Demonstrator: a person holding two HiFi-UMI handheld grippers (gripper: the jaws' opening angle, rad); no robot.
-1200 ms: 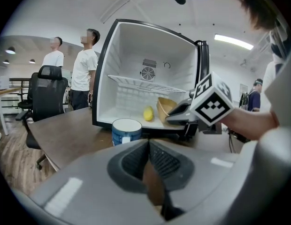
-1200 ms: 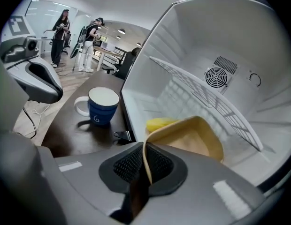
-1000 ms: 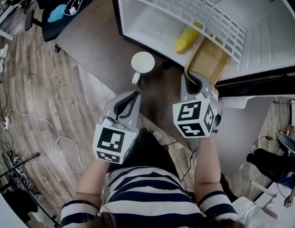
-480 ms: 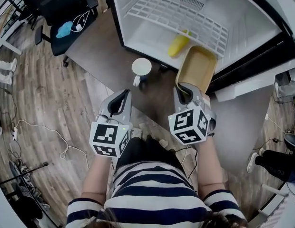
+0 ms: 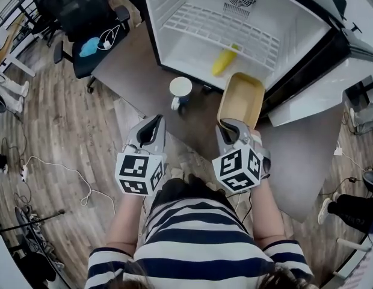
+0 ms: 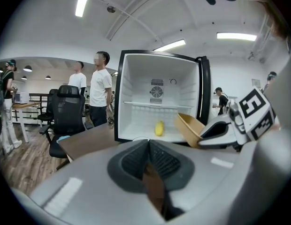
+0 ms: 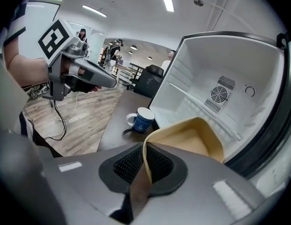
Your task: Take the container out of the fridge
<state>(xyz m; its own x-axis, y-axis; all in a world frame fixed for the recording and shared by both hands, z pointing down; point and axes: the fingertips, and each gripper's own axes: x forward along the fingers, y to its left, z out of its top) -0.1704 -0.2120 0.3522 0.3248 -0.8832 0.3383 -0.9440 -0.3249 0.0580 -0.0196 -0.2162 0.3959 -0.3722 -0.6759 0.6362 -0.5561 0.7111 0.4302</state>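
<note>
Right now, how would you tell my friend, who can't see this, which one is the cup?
Find the open white fridge on the brown table. Just outside its opening, left of the tan container that the right gripper holds by its rim, stands the cup. It is the only round thing with a handle, blue outside and white inside.

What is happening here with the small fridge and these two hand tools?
A person holds one claw in each hand in front of an open fridge. The right claw is shut on the rim of a tan container, which appears to be outside the fridge already, tilted in front of its opening. The left claw is shut and holds nothing. A yellow item lies inside the fridge, and a blue mug stands on the table near it.
</note>
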